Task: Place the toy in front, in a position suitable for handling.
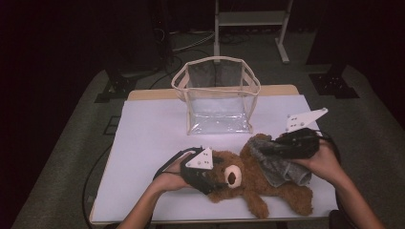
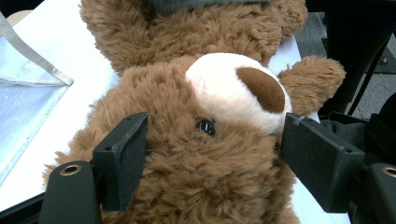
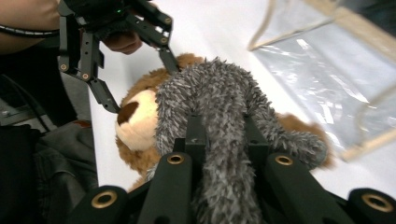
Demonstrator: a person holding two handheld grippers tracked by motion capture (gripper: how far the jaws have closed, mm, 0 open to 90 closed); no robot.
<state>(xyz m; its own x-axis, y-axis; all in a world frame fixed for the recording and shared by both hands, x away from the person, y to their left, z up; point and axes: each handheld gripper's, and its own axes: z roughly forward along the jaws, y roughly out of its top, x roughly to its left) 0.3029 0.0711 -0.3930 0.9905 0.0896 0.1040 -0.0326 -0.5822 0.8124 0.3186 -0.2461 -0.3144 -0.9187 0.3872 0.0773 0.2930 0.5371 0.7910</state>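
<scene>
On the white table (image 1: 143, 143) before a clear bag (image 1: 217, 95), the teddy bear (image 1: 248, 183) is pinned by the head in the left gripper (image 1: 206, 179) while a grey cloth (image 3: 219, 116), clamped in the right gripper (image 3: 223, 140), is lifted off it.

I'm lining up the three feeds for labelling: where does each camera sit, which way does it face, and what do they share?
High view: above the person's side of the table, looking forward and down at the clear bag and teddy bear; both forearms enter from below.
Left gripper view: rides the left gripper, looking along its jaws, which clasp the bear's head.
Right gripper view: rides the right gripper, looking along jaws shut on the grey cloth; the left gripper shows beyond.
Shared: all three show the bear and bag.
</scene>
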